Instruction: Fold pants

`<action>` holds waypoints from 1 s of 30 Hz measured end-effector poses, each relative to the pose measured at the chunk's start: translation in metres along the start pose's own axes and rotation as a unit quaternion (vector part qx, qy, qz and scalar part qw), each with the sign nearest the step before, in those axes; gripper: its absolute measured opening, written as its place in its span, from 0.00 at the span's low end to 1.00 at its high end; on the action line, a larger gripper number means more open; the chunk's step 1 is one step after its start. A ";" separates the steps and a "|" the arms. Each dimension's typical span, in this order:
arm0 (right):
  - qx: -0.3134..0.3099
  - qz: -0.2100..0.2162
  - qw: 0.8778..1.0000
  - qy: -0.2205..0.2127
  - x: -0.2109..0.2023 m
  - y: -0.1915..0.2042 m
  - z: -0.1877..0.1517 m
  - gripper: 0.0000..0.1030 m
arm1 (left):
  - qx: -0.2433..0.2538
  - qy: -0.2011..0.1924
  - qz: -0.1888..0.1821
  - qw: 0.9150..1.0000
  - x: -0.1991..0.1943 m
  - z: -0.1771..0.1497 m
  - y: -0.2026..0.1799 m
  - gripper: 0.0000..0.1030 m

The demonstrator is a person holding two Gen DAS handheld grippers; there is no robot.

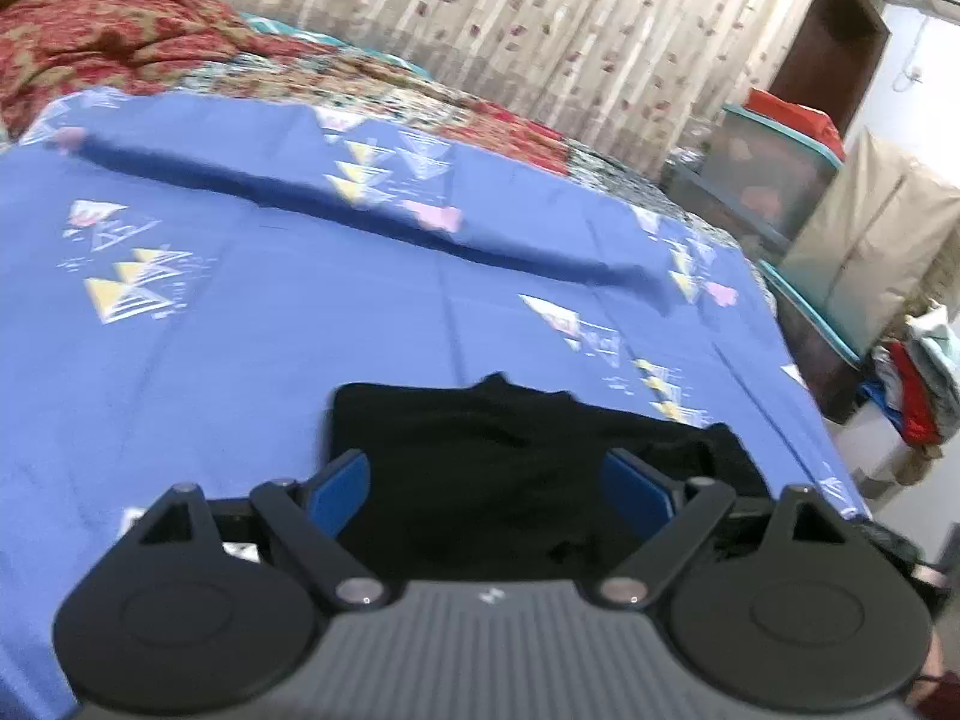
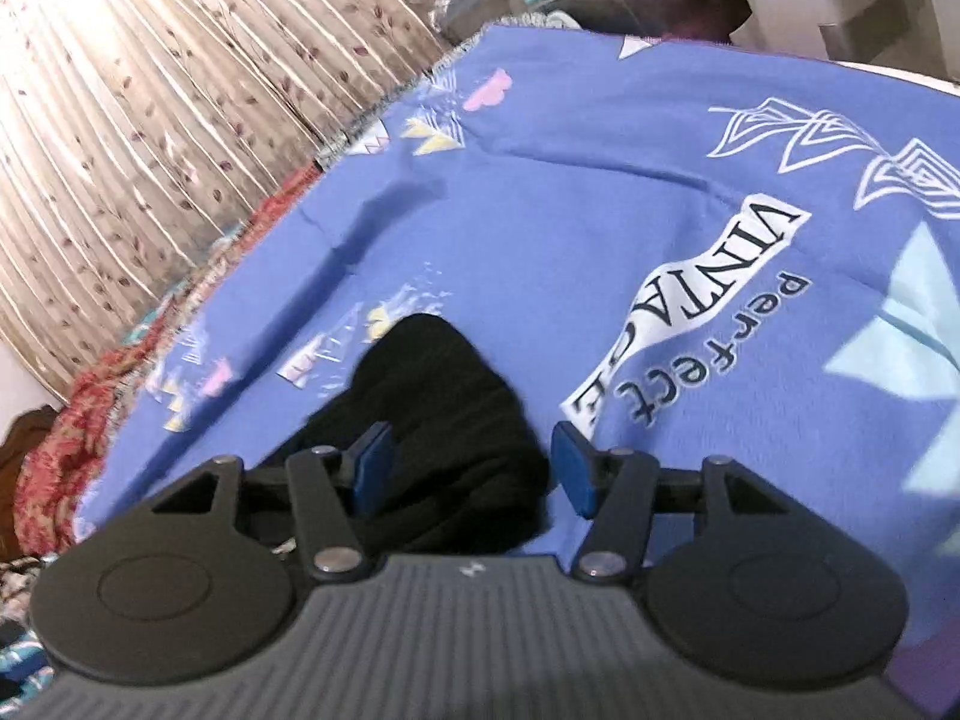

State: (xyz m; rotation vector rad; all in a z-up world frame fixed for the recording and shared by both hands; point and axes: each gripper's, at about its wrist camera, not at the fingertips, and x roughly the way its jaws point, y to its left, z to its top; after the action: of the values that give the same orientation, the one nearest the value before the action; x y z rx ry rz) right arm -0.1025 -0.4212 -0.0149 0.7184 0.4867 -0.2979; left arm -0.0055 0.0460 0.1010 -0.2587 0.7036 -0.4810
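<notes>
**Two open tongs above black pants on a bed**

Two wrist views show the same bed, covered by a blue sheet printed with pale triangles and, in the right view, the words "perfect VINTAGE". The black pants lie on this sheet at its near end, already bunched into a compact dark mass rather than spread full length. In the left view they form a broad, roughly flat slab with a small peak along the far edge. In the right view only a rounded, thicker lobe shows, its outline soft from blur.

The left tongs are spread wide, blue pads on either side of the cloth, holding nothing. The right tongs are also parted and empty; one pad sits over the dark fabric, the other over bare sheet. Whether either pad touches the cloth cannot be told.

Judging by the soft drape and rounded edges, the pants look light, limp and easy to crease, not slippery or fragile. They would sag from any single pinch, so a hold at two separated points along one edge, such as the far edge seen from the left, seems best, taking all layers at once.

Behind the bed hang patterned curtains; a red floral blanket lies at the far end.
</notes>
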 end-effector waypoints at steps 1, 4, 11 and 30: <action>-0.003 -0.001 1.000 0.012 0.008 0.000 0.000 0.59 | 0.004 0.003 -0.005 1.000 0.003 0.002 -0.005 0.85; -0.020 -0.001 0.998 0.058 0.027 0.008 -0.001 0.30 | 0.024 0.008 -0.024 0.999 0.012 0.014 -0.026 0.85; -0.150 0.058 0.987 0.017 -0.020 0.089 -0.019 0.19 | 0.074 0.043 -0.079 0.993 0.055 0.041 -0.088 0.98; -0.308 0.206 0.928 0.038 -0.053 0.218 -0.081 0.18 | 0.066 0.098 -0.107 0.987 0.089 0.055 -0.088 0.25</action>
State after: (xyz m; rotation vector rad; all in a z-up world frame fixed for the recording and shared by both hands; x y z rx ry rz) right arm -0.0815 -0.2038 0.0808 0.2026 0.4564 0.2782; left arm 0.0606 -0.0715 0.1257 -0.1642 0.8354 -0.7623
